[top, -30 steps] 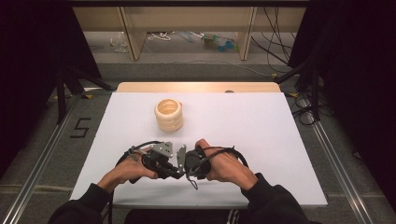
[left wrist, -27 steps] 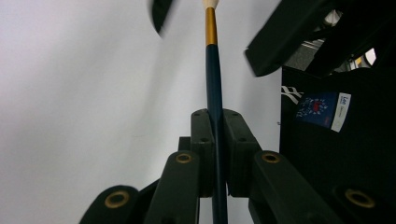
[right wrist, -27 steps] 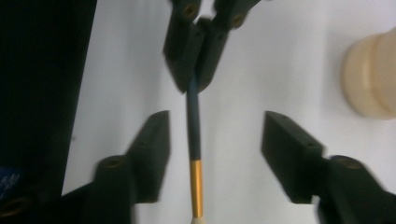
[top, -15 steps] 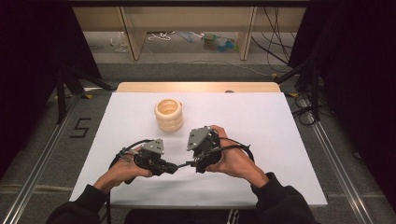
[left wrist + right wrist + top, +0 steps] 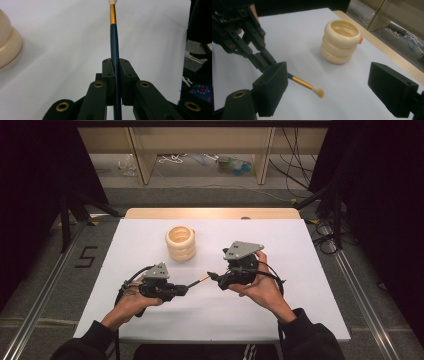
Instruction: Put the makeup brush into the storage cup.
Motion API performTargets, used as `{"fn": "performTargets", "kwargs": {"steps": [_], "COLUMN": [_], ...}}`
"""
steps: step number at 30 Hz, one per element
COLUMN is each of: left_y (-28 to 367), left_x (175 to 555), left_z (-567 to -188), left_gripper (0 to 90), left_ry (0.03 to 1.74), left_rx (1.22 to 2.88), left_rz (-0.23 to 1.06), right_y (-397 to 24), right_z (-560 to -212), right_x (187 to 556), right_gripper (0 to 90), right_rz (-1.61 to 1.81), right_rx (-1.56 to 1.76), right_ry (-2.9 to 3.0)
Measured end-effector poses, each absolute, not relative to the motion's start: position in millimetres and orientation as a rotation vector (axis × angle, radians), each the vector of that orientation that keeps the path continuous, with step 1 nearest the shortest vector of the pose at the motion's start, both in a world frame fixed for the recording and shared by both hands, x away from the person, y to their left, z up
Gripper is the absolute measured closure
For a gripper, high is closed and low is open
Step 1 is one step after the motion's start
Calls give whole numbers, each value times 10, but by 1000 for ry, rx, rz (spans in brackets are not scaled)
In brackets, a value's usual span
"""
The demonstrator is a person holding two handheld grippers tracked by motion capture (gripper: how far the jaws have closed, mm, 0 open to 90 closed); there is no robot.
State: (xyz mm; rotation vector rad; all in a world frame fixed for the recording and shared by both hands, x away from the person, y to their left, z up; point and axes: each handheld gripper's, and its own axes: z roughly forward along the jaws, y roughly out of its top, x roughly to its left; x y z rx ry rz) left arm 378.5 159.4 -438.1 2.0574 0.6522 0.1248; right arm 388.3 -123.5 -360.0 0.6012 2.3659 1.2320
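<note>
Seen from above: a white rectangular counter with a pale wooden far edge. Toward its far left, upright, a cream ribbed holder shaped like three stacked rings, open at the top. Nearer, at left, the left gripper, jaws clamped tight on the dark blue handle of a slim makeup brush with gold ferrule and pale bristle tip, held off the counter, tip toward the right gripper. Right gripper just beside that tip, jaws just opened, wide apart, with nothing gripped between.
</note>
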Motion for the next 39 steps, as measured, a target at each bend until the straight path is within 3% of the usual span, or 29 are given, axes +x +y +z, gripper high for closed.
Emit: {"fn": "performTargets", "kwargs": {"steps": [15,39], "left_y": [1652,1575], "left_x": [3736,3585], "left_z": [-4333,-4336], "left_gripper": [840,840], "left_ry": [727,764], "left_rx": [1921,1769], "left_rz": [224,268], "right_y": [-1417,-1408], "right_z": [-3690,-3915], "right_x": [3924,3972], "right_gripper": [161,159], "right_rz": [1380,1721], "right_rx": [820,1049], "right_ry": [2296,2272]}}
